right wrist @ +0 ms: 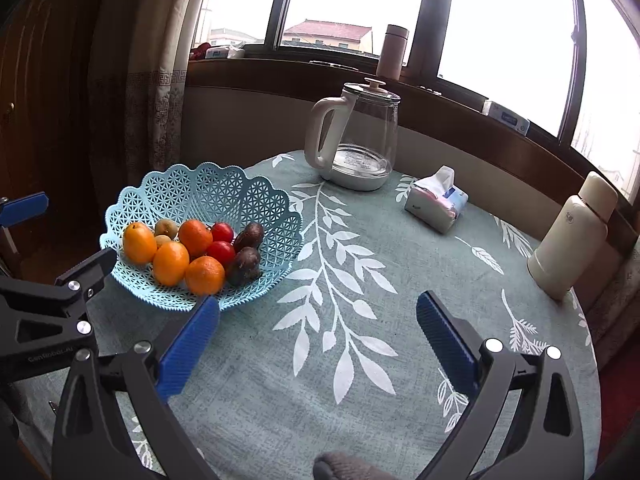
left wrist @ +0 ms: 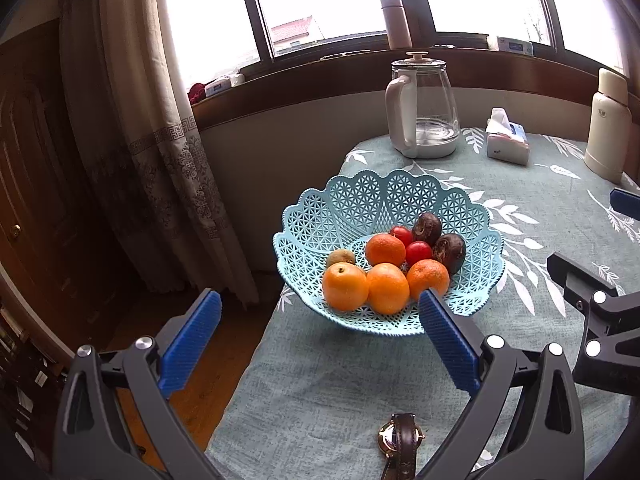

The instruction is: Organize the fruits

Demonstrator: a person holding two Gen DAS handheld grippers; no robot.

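Currently | your left hand-held gripper (left wrist: 318, 308) hangs wide open and empty just before the blue lattice basket (left wrist: 360, 196), lined up for a pick | your right hand-held gripper (right wrist: 318, 314) gapes empty over bare worktop (right wrist: 400, 360) | fruit piled in basket near worktop's edge: glossy oranges (left wrist: 387, 288), red tomatoes (left wrist: 419, 252), dull wrinkled passion fruits (left wrist: 449, 252).

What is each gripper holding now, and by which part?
Nothing is held. The left gripper and the right gripper are both open and empty.

basket (right wrist: 200, 196) left, open tablecloth (right wrist: 360, 360) centre
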